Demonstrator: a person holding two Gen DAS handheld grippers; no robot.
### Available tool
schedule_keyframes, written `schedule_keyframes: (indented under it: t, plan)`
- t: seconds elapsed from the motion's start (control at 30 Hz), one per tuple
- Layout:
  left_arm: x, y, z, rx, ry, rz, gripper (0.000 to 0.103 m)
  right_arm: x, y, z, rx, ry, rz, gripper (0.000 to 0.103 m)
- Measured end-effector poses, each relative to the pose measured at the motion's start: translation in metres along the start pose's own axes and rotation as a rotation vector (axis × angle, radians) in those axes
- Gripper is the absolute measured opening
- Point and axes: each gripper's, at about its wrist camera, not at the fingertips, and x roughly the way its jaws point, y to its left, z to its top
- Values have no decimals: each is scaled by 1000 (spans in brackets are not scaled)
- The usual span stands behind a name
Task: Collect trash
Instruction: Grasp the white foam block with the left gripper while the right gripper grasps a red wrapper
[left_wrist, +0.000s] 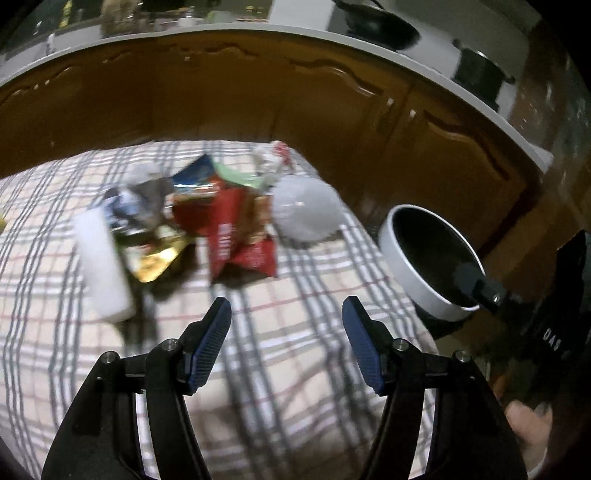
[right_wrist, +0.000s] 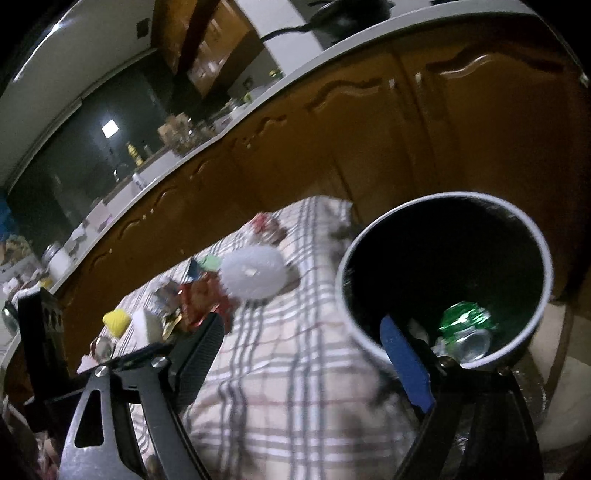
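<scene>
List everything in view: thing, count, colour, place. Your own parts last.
Bin: one, white outside, dark inside, beside the table's right edge.
Crushed can: one, green and silver, inside the bin.
Tablecloth: one, beige plaid, covering the table.
Snack bag: one, red, middle of the pile.
Gold wrapper: one, left of the red bag.
Blue packet: one, behind the red bag.
White cup: one, lying on its side, left of the pile.
White round lid: one, right of the pile.
Yellow item: one, far left; too blurred to name.
Cabinets: brown, behind the table.
Left claw: open, empty, over the cloth.
Right claw: open, empty, near the bin.
</scene>
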Motion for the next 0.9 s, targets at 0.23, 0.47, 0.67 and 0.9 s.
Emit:
schedule_keyframes:
  t: [0.23,0.47,0.67,0.9]
  plan:
    - [-14,37,-8,-67,-17,56,63,18,27,-9,-45,42,36,88]
    - [-26,74,-11,-152,-38,105,65,36,48,-12,-72,81,62,88]
    - [-28,97,-6,-207,-43,140,69,52,66,-14,-89,106,93,88]
    - [-17,109,2,-214,-19,165,70,76,94,-9,-118,123,136,87]
